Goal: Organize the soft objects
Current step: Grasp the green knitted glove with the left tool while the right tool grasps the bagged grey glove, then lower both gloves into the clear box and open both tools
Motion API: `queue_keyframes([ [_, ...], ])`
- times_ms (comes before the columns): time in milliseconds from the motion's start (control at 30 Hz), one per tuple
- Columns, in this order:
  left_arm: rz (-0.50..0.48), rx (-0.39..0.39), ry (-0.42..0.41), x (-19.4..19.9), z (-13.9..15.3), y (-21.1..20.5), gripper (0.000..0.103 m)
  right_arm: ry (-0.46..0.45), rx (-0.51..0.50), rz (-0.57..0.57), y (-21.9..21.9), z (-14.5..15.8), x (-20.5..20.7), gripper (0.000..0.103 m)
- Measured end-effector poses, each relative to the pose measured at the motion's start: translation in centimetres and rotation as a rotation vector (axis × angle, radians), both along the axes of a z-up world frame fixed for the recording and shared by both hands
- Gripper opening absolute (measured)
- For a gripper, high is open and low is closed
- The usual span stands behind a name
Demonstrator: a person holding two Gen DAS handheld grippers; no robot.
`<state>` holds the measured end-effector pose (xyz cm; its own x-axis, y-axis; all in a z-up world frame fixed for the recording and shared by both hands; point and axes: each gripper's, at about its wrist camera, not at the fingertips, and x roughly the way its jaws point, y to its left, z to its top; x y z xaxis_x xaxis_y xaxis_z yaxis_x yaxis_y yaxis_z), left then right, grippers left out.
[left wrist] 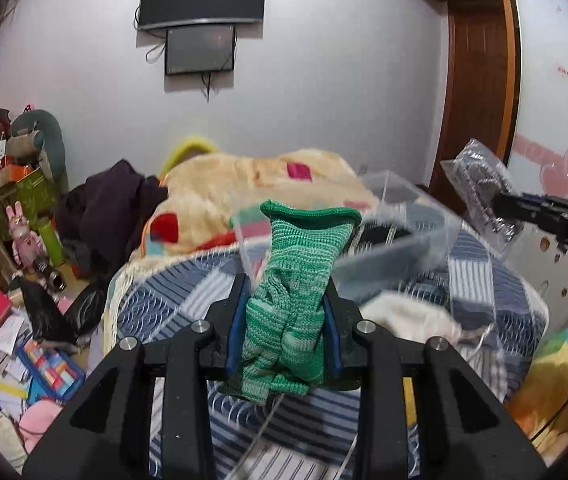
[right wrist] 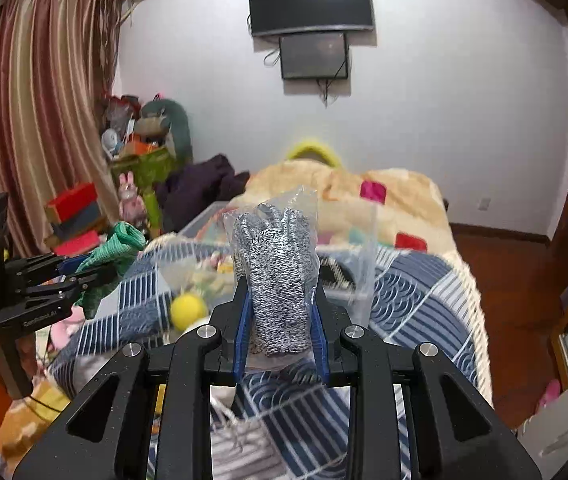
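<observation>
Green glove: a green knitted glove (left wrist: pixel 292 300) w/ darker green cuff; it stands up between the left jaws, cuff on top, fingers hanging below the pads. It is held above the bed, in front of the box.
Grey glove: a grey-and-white speckled knit glove in a clear plastic bag (right wrist: pixel 278 276); the right jaws hold it by the cuff end, fingers pointing up, also above the bed.
Left gripper (left wrist: pixel 289 312): jaws closed narrow on the green glove, fabric squeezed between the blue pads.
Right gripper (right wrist: pixel 280 316): jaws closed on the bagged glove, approx. same narrow gap.
Box: a clear plastic storage box (left wrist: pixel 408 216) on the bed, behind both gloves; soft toys seem to be inside, but the picture is blurred.
Step (my judgement): both gloves are carried toward the box; nothing released yet.
Risk 1: the plastic bag is smooth, so it could slide out of the pads if the grip is only on the film, not the glove.
Risk 2: hanging green fingers could catch on the box rim and pull the glove loose.
Risk 3: the two grippers are near each other, so they may collide over the box.
Surface: a bed w/ blue-and-white patchwork quilt (right wrist: pixel 416 292); a cream fleece blanket w/ coloured squares (left wrist: pixel 244 176) lies behind.
Room: white wall w/ a black wall TV (right wrist: pixel 310 2), striped brown curtain (right wrist: pixel 36 92) at left, clutter of toys and books on the floor.
</observation>
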<state>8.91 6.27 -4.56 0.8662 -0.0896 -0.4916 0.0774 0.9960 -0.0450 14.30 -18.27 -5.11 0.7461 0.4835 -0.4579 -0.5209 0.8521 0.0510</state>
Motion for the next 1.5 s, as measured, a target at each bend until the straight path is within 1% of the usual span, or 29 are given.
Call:
queue_keyframes([
  [100, -0.002, 0.009, -0.021, 1.4, 0.9, -0.2, 0.033, -0.029, -0.004, -0.020, 0.0, 0.8, 1.0, 0.024],
  [200, -0.010, 0.011, -0.028, 3.2, 1.6, -0.6, 0.033, -0.034, -0.008, -0.041, 0.2, 1.2, 2.4, 0.024],
  [300, -0.021, 0.017, -0.021, 5.0, 1.5, -1.2, 0.033, -0.023, -0.014, -0.063, 0.3, 1.1, 4.0, 0.024],
  [500, -0.038, 0.028, 0.054, 9.0, -0.4, -2.2, 0.033, 0.023, -0.058, -0.082, 0.8, -0.1, 6.4, 0.024],
  [600, -0.047, 0.022, 0.086, 10.7, -1.4, -2.8, 0.033, 0.063, -0.080, -0.081, 1.1, -1.0, 7.6, 0.024],
  [633, -0.046, 0.031, 0.092, 11.2, -1.7, -3.0, 0.033, 0.075, -0.088, -0.080, 1.3, -1.4, 7.8, 0.024],
  [767, -0.048, 0.073, 0.109, 12.5, -2.5, -4.0, 0.033, 0.110, -0.122, -0.064, 1.7, -2.5, 8.2, 0.024],
  [933, -0.061, 0.082, 0.140, 13.8, -3.3, -4.8, 0.033, 0.138, -0.158, -0.047, 2.3, -3.2, 8.8, 0.024],
  [1033, -0.061, 0.082, 0.145, 13.7, -3.4, -5.1, 0.034, 0.160, -0.171, -0.039, 2.4, -3.5, 9.0, 0.027],
  [1067, -0.063, 0.079, 0.144, 13.8, -3.4, -5.1, 0.037, 0.162, -0.174, -0.041, 2.3, -3.6, 9.0, 0.027],
  [1100, -0.066, 0.074, 0.145, 13.6, -3.3, -5.1, 0.044, 0.163, -0.176, -0.040, 2.3, -3.6, 8.8, 0.027],
  [1167, -0.068, 0.061, 0.136, 13.2, -3.1, -5.0, 0.052, 0.166, -0.176, -0.039, 2.1, -3.5, 8.8, 0.030],
  [1200, -0.067, 0.060, 0.125, 12.9, -3.0, -5.0, 0.053, 0.163, -0.174, -0.038, 2.0, -3.4, 8.7, 0.032],
  [1267, -0.066, 0.069, 0.115, 12.3, -2.6, -5.0, 0.054, 0.147, -0.168, -0.039, 1.8, -3.0, 8.3, 0.042],
  [1333, -0.061, 0.079, 0.100, 11.6, -2.2, -5.0, 0.059, 0.122, -0.159, -0.037, 1.5, -2.4, 7.7, 0.048],
  [1400, -0.053, 0.083, 0.077, 10.7, -1.7, -4.9, 0.071, 0.097, -0.151, -0.034, 1.3, -1.8, 7.1, 0.051],
  [1500, -0.040, 0.082, 0.047, 9.3, -0.9, -4.7, 0.081, 0.064, -0.133, -0.027, 0.7, -0.9, 5.9, 0.055],
])
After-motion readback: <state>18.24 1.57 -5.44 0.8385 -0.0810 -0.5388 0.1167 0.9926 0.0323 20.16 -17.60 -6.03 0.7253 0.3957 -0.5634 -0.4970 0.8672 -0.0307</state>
